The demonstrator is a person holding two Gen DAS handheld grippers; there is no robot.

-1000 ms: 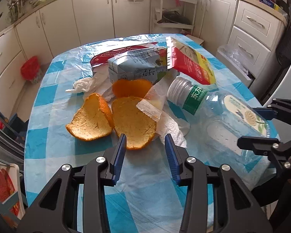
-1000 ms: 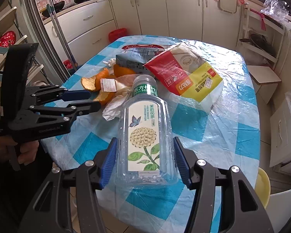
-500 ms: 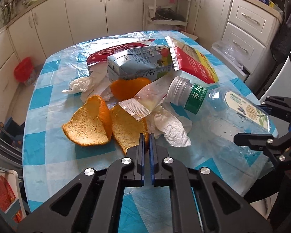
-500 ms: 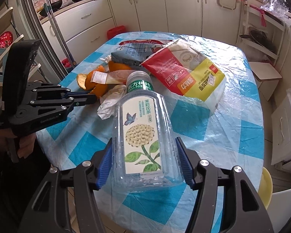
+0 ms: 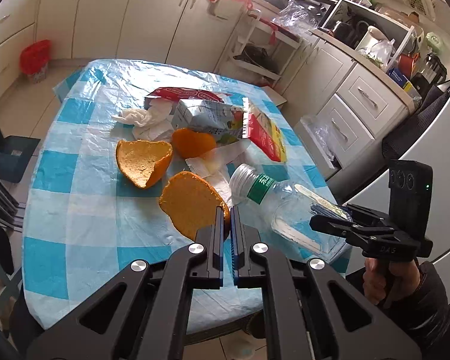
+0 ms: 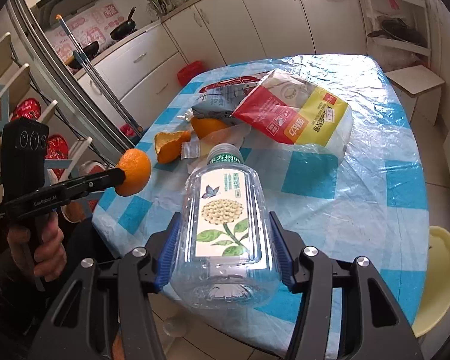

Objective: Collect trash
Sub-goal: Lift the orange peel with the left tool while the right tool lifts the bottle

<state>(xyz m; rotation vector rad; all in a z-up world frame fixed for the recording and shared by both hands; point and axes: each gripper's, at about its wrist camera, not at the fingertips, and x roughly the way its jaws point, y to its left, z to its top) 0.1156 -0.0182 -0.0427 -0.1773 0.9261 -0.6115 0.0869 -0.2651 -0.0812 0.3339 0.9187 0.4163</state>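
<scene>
Collecting trash from a table [image 5: 75, 216] under a blue-checked plastic cover. The left gripper [image 5: 227, 213] has its fingers pressed together on the rim of an orange peel piece [image 5: 192, 204], which the right wrist view shows raised clear of the near left edge of the table. The right gripper [image 6: 225, 255] clamps an empty plastic bottle [image 6: 225, 210] across its body at the near edge; the bottle's long axis runs straight ahead of the fingers, cap end pointing toward the table's centre. Left on the surface, ahead of both grippers: a second peel piece [image 5: 142, 163] lying cup-up, a third [image 5: 193, 142] dome-up just beyond it, crumpled tissue [image 5: 141, 121], a flattened carton [image 5: 207, 117], a red-and-yellow bag [image 5: 265, 133] and a small clear wrapper [image 5: 201, 163]. Both grippers are loaded, so each probably has to be emptied first. A red bin [image 5: 34, 60] stands on the floor well beyond the far left corner; whether it is the intended receptacle cannot be told.
</scene>
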